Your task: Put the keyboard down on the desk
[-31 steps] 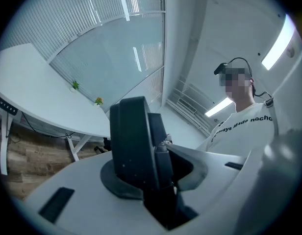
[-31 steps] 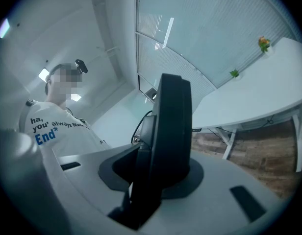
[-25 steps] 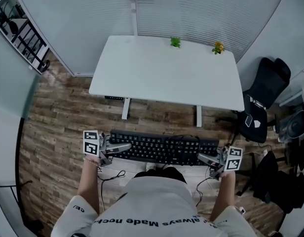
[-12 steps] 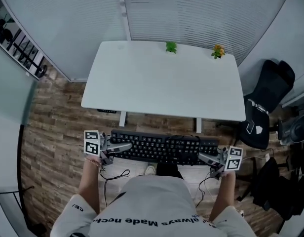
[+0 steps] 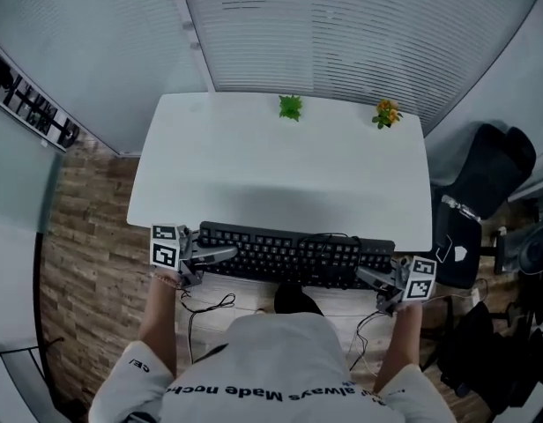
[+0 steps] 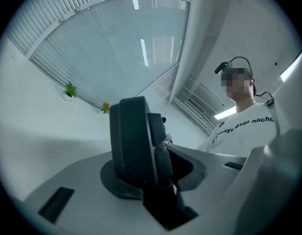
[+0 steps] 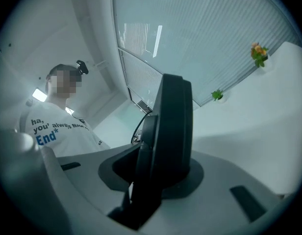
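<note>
keyboard held by both ends at the desk's near edge
the left gripper (image 5: pixel 214 256) has its jaws closed narrowly on the left end of the black keyboard (image 5: pixel 293 256). the keyboard runs level along the near edge of the white desk (image 5: pixel 280 174); whether it touches the top i cannot tell. a green plant (image 5: pixel 290 107) and an orange-flowered plant (image 5: pixel 387 113) stand at the far edge. the right gripper (image 5: pixel 370 279) clamps the keyboard's right end likewise.

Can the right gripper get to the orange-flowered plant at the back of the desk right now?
Probably not: the right gripper is clamped on the right end of the keyboard, and the orange-flowered plant stands at the far edge of the desk.
</note>
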{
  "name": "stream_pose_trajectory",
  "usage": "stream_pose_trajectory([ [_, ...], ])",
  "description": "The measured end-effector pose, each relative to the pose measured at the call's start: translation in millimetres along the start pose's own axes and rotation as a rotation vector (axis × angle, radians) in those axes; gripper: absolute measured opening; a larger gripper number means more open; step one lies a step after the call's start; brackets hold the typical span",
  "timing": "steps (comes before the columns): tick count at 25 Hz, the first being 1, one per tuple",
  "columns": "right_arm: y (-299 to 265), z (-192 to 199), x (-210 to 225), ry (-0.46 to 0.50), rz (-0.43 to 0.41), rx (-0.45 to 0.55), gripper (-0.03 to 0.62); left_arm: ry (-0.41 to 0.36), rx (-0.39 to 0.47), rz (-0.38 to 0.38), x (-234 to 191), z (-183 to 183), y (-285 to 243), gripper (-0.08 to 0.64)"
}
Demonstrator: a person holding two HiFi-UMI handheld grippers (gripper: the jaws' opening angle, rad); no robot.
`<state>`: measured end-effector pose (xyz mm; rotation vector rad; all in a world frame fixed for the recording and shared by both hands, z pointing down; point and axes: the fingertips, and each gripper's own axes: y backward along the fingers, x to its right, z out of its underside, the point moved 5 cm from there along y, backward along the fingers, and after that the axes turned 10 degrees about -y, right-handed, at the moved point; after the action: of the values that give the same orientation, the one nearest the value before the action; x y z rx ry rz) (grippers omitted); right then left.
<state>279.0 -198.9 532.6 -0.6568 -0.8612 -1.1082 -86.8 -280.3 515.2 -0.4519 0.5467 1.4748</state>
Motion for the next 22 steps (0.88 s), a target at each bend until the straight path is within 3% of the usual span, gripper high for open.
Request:
stream_pose_trajectory([
  [8,20.2,-73.0,46.2,-0.014,-0.008,-0.008,0.121,0.008,0.000,-0.011,-56.3,-40.2,-50.9,0.141],
  [15,8.5,-123.4,74.2,-0.016,-0.011,-0.031,0.121,0.015,0.019,-0.025,-97.7,-69.4,-59.7,0.141],
  [22,-6.4,-139.5,79.1,-0.024,-0.009,-0.026,0.121,0.015,0.012,-0.029,-112.5,-86.0,-52.4,0.141],
])
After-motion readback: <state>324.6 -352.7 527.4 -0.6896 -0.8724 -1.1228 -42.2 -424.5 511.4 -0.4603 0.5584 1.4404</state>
